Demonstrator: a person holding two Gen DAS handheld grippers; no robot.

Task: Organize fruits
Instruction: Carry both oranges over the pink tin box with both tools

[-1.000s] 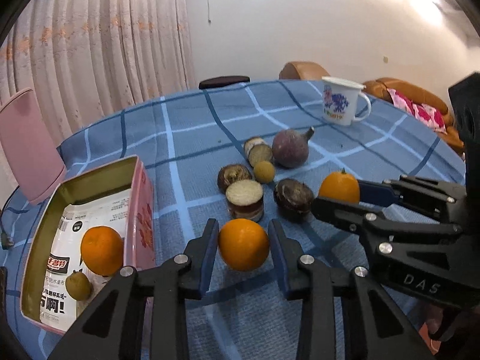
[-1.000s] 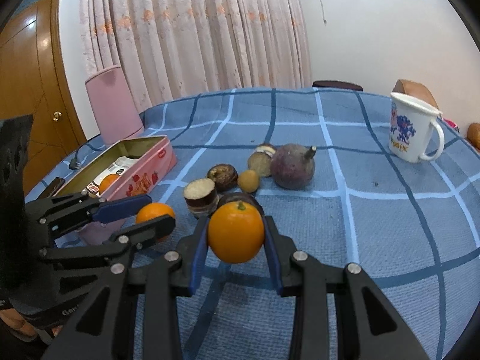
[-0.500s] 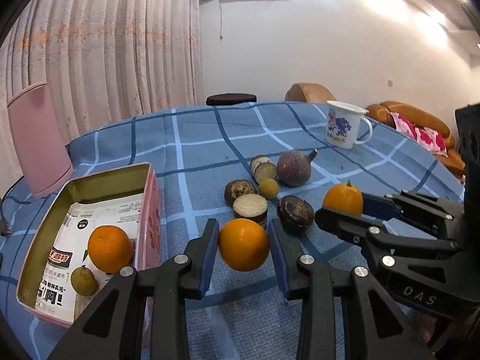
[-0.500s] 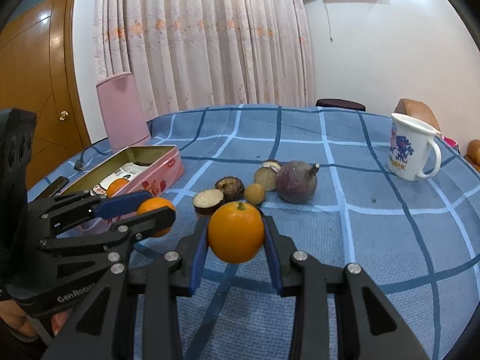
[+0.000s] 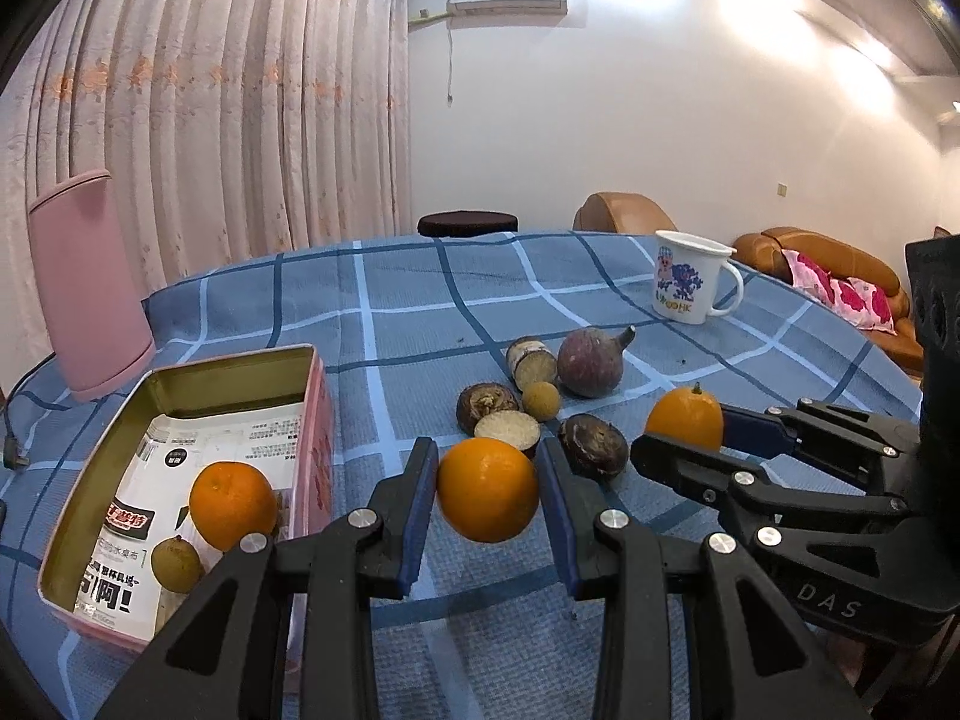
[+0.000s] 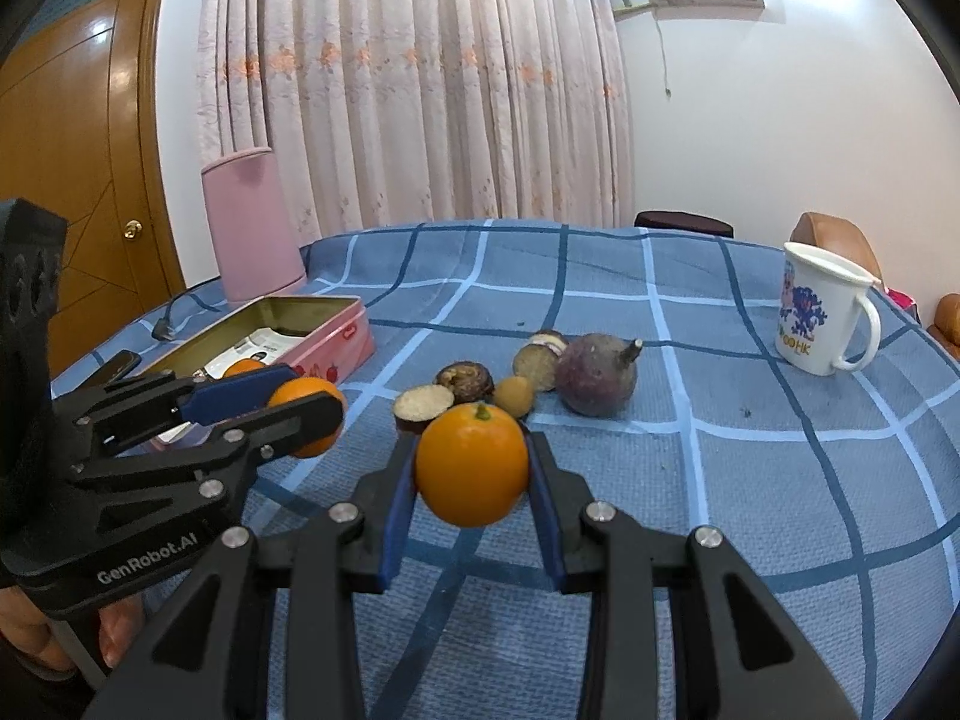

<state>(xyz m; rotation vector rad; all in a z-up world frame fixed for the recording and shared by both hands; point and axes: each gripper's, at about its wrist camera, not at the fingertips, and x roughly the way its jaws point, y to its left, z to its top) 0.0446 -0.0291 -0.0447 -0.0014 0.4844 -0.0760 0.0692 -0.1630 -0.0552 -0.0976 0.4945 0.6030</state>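
Observation:
My left gripper (image 5: 487,480) is shut on an orange (image 5: 487,489) and holds it above the blue checked tablecloth, just right of the pink tin box (image 5: 321,420). The box holds another orange (image 5: 233,504) and a small brown longan (image 5: 175,564). My right gripper (image 6: 471,471) is shut on a second orange with a green stem (image 6: 471,465), also lifted off the cloth; it shows in the left wrist view (image 5: 684,423). The left gripper shows in the right wrist view (image 6: 306,405) near the box (image 6: 336,339).
A cluster of brown and purple fruits lies mid-table: a large purple one (image 5: 591,360), cut halves (image 5: 507,429), a small longan (image 5: 541,401). A white mug (image 5: 690,285) stands at the far right. A pink container (image 5: 84,288) and a cable are far left.
Both grippers have risen with their oranges, so the table looks lower and more of the room shows. The fruits on the cloth have not moved.

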